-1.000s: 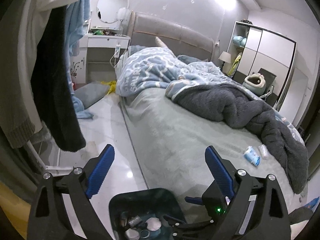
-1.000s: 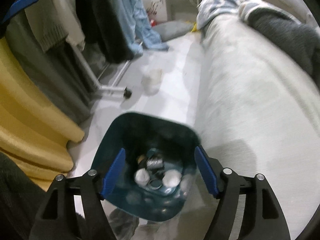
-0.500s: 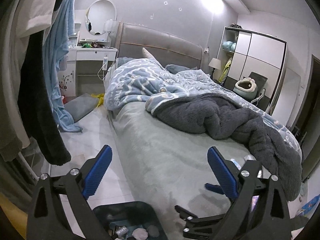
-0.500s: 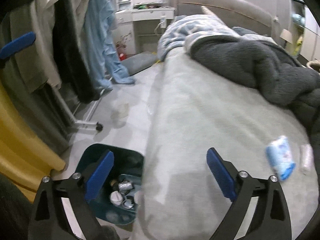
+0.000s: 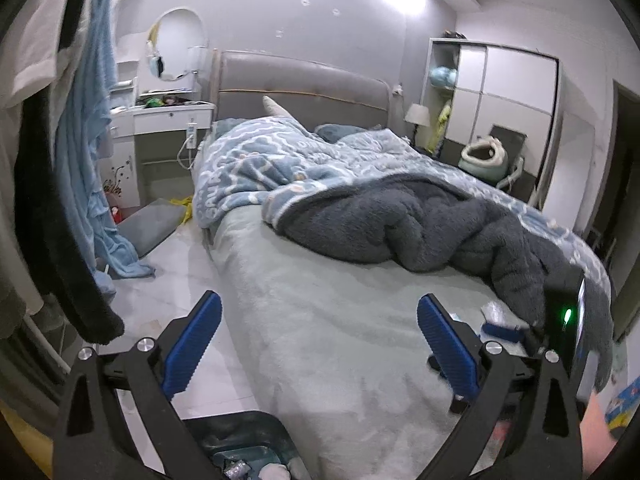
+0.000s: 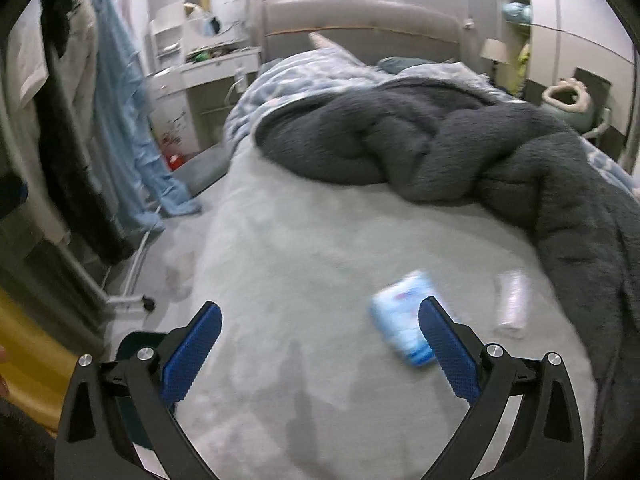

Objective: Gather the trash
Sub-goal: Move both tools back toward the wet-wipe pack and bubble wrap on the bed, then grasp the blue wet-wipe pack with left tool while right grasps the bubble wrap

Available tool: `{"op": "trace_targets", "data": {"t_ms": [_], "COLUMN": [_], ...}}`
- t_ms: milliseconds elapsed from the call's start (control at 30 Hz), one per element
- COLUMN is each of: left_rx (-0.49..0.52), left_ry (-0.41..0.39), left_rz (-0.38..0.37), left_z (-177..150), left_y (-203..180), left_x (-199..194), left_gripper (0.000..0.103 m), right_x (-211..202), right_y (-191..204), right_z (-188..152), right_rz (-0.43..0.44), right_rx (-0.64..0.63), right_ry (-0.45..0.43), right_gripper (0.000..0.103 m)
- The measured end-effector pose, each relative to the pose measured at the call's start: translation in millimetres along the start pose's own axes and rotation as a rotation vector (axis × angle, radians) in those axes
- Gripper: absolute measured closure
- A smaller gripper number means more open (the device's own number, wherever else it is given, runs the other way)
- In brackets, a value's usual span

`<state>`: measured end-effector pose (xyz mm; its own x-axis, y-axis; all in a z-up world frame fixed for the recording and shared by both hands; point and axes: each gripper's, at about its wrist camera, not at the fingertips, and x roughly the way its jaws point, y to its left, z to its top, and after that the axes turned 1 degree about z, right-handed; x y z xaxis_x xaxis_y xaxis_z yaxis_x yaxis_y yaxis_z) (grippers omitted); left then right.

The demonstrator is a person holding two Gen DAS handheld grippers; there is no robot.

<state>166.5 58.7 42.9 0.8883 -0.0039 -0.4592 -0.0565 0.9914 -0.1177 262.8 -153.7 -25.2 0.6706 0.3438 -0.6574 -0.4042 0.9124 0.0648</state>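
Two grippers are in my views, both angled down over the bed [image 6: 304, 264], and nothing is caught in either. My left gripper [image 5: 319, 342] is spread wide with only sheet between its blue pads; its jaws have just been opening the last little way. Directly beneath it, against the bed's near side, sits the dark teal bin [image 5: 248, 440] with crumpled scraps in its bottom. My right gripper [image 6: 320, 344] has its jaws released too, having just been opening, and it points down at the sheet near the bed's foot end. A blue and white packet [image 6: 402, 330] lies flat on the bed, partly hidden behind the right gripper's right finger [image 6: 448, 350], not between the pads. Just beyond that, a small clear wrapper [image 6: 512, 300] lies on the bed beside the grey blanket [image 6: 420, 144]. Farther up the bed is the blue patterned quilt [image 5: 280, 160], then the padded headboard [image 5: 304, 88].
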Motion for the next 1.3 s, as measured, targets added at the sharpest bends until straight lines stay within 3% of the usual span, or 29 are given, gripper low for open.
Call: {"op": "trace_targets", "data": {"t_ms": [100,233,433,667,800,1167,1300], "left_rx": [0.036,0.038,0.029,0.129,0.156,0.178,0.246], "left_ry": [0.016,0.075,0.101,0.140,0.136,0.189,0.198], "left_rz": [0.004,-0.051,-0.113,-0.116,-0.217,-0.286,-0.335], "left_z": [-1.7,-5.2,-9.5,-21.1,-26.7,-48.2,-54.7], "left_y": [-13.7,-26.2,-45.5,-78.4,-94.4,-111.3,-123.0], "left_x": [8.4,22.4,37.2,60.7,71.9,116.9,130.6], "left_gripper": [0.003,0.003,0.003,0.003,0.003,0.003,0.003], "right_x": [-6.1,-10.7,-14.9,-9.6,-4.6,7.6,16.5], "right_y": [-15.5,-29.3,-53.4,-87.4,-110.7,-161.3,-173.7], "right_z": [0.4,-1.9,-3.0,-4.9,-9.2,-22.2,-30.4], "right_rz": [-0.027,-0.048,-0.060,-0.069,-0.077,-0.094,-0.114], "right_rx": [0.006,0.018,0.042,0.086,0.127,0.221,0.234], "right_ry": [-0.014,-0.020,-0.025,-0.019,-0.011,-0.011,0.000], "right_gripper": [0.003,0.003,0.003,0.003,0.003,0.003,0.003]}}
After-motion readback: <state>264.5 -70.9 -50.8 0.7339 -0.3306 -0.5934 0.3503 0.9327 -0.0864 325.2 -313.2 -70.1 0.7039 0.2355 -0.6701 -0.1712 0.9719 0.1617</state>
